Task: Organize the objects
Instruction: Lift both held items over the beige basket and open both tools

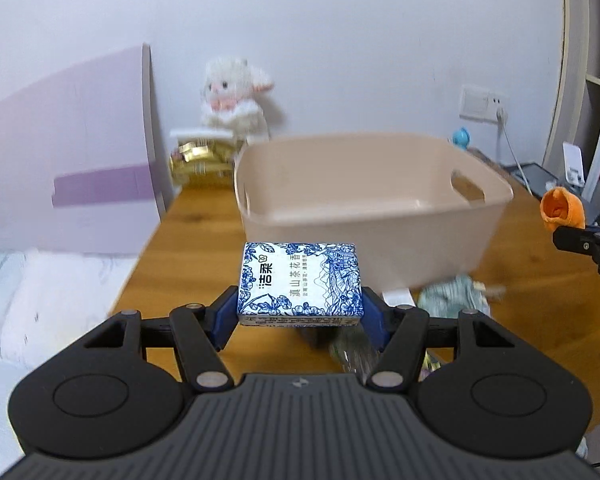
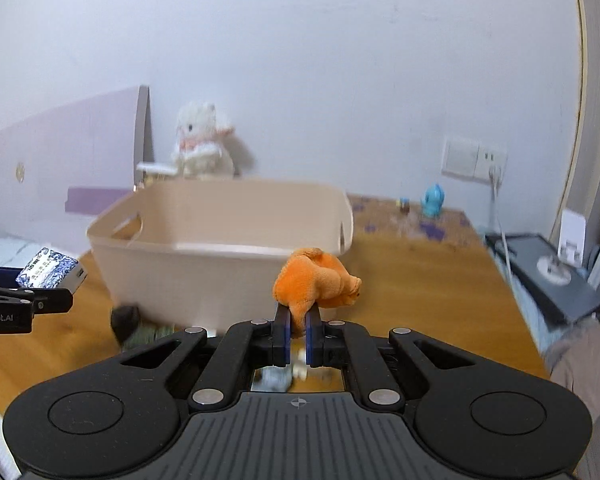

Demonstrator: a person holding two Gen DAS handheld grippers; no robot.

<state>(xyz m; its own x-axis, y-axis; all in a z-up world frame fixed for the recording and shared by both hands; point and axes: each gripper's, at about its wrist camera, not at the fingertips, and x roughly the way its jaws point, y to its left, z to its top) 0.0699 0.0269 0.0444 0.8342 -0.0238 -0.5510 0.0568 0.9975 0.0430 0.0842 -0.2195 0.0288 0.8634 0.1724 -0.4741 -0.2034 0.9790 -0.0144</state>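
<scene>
Now we're carrying both loads: left hand-held gripper point(image 1: 300, 310) clamping the tissue pack point(image 1: 300, 280), right hand-held gripper point(image 2: 297, 330) pinching the orange plush point(image 2: 316, 280), beige bin point(image 1: 372, 216) dead ahead, left nearer.

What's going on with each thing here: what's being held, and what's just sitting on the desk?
Left tongs: shut on the blue-and-white box, held in the air.
Right tongs: shut on the orange plush toy, held in the air.
Beige basket: upright on the desk, looks empty.
White plush toy: upright by the wall.
Wall plug: plugged in.
</scene>
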